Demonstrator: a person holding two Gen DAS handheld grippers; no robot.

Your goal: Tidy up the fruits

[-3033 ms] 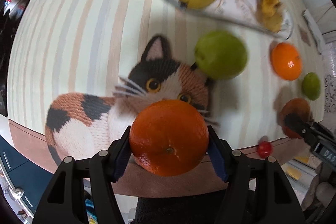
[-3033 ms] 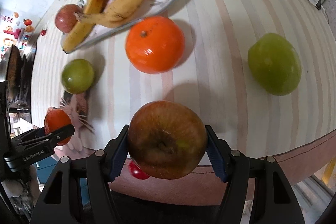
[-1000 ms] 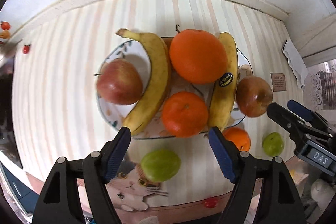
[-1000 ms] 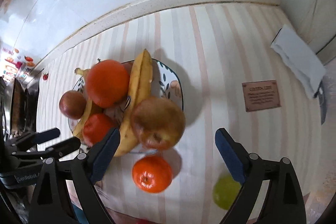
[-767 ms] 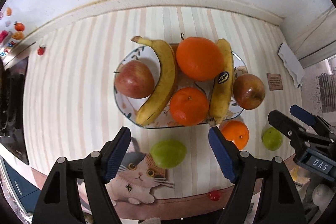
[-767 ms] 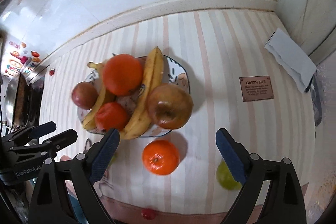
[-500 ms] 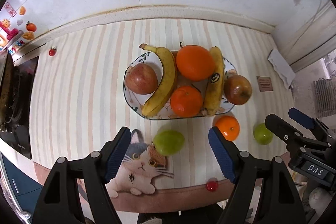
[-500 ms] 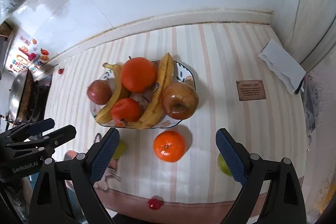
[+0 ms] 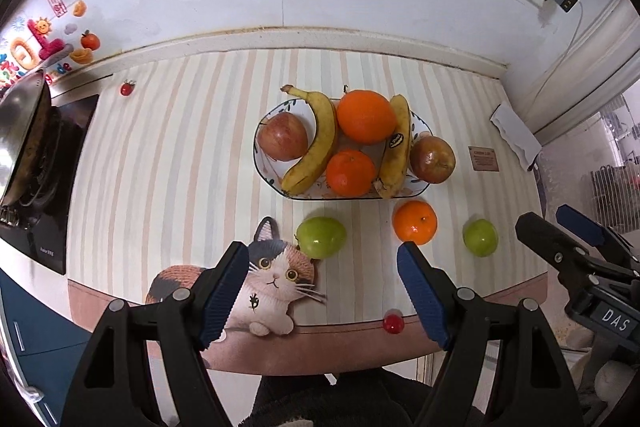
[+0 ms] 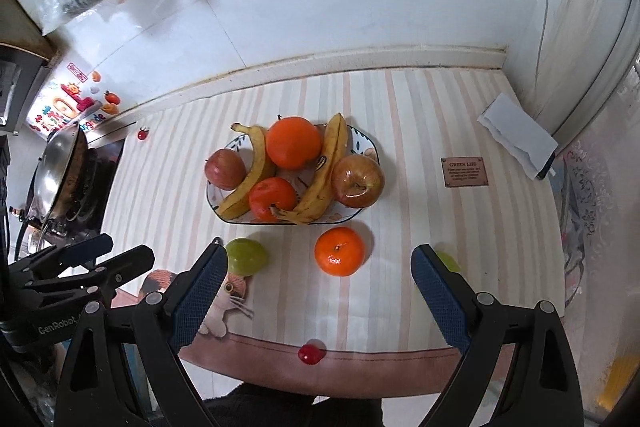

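Since three seconds ago we have set both fruits down: the orange once in the left gripper (image 9: 320, 283) and the apple once in the right gripper (image 10: 316, 291) now lie on the plate (image 9: 418, 119), and both grippers have pulled up and away, so the whole striped mat (image 9: 180, 167) shows.

Hidden or unclear: in the right wrist view the right finger covers most of the green fruit at 4 o'clock (image 10: 448, 261), and the left finger clips the edge of the other green fruit (image 10: 246, 256). In the left wrist view the cat picture (image 9: 276, 279) is partly behind the left finger. The right gripper's far end is cut off at the frame's 3 o'clock edge.

Grippers: we see both with jaws spread wide, nothing between the pads, touching nothing.

Task items: on the plate lie two bananas (image 9: 316, 143), a large orange (image 9: 366, 117), a small orange (image 9: 350, 173), a red apple at 9 o'clock (image 9: 282, 137) and a darker apple at 3 o'clock (image 9: 432, 159). Off the plate, toward 6 o'clock, a loose orange (image 9: 415, 221) sits between the two green fruits.
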